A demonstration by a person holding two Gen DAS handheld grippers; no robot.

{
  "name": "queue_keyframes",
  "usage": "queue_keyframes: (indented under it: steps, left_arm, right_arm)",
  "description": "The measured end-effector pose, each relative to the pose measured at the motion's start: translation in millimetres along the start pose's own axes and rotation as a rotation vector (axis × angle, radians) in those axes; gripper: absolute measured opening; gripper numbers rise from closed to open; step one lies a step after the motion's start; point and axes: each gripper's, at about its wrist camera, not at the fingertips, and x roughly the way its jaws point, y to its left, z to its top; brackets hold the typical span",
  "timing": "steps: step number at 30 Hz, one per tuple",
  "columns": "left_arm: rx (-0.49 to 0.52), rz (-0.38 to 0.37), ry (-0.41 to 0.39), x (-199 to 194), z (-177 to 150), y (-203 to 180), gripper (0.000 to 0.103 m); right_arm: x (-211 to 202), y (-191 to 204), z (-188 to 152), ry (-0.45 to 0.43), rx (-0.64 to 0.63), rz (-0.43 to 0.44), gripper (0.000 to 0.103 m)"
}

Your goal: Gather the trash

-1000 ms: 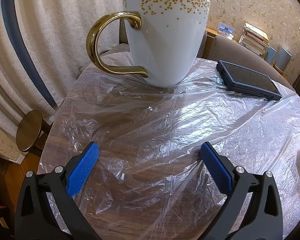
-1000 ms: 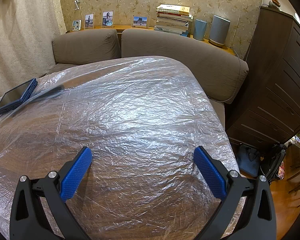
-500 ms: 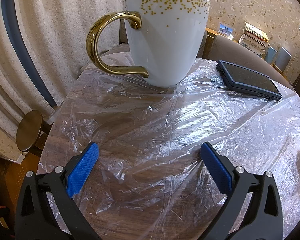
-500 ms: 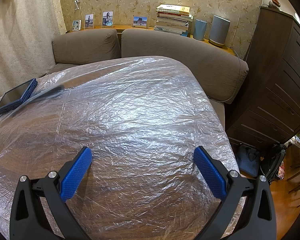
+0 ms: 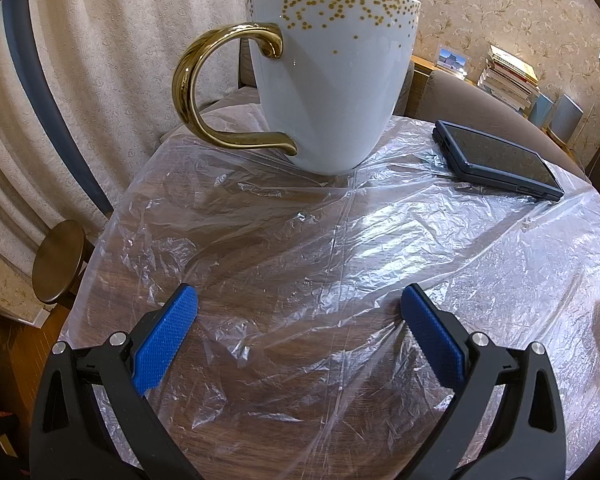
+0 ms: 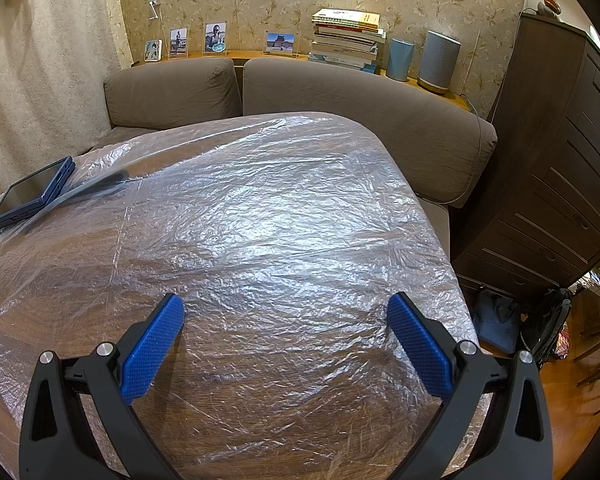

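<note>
In the left wrist view, a round wooden stool (image 5: 58, 261) at the far left is cut by the table edge, and the strip of floor below it is too dark and cramped to read. The left gripper (image 5: 298, 334) hovers low over the table (image 5: 236, 440) with its blue-padded fingers spread wide and nothing between them. Just ahead stands a white mug (image 5: 332, 76) with a gold handle and gold dots under its rim; its inside cannot be seen from this low angle. Right of it lies a dark phone in a blue case (image 5: 496, 160), screen up and blank. The clear plastic sheet (image 5: 340, 248), thin, crinkled and glossy, covers the whole wooden tabletop; it lies rumpled into loose folds near the mug and under the left gripper, with the mug and phone resting on it. In the right wrist view, only a sliver of the mug shows at the left edge, and the phone (image 6: 32, 196) is partly clipped. The sheet (image 6: 260, 220) is flatter here, draping over the far edge towards the brown sofa (image 6: 380, 112). The right gripper (image 6: 286, 342) also hangs wide apart, empty, above the sheet. At the far right, bags (image 6: 496, 320) by the dark dresser (image 6: 560, 160) sit in shadow, indistinct.
</note>
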Motion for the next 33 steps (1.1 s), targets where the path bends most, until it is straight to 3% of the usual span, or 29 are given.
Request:
queue_keyframes:
  steps: [33]
  left_arm:
    - [0.021,-0.017,0.000,0.3,1.7,1.8,0.102]
  right_arm:
    - [0.3,-1.3,2.3,0.000,0.002,-0.001,0.099]
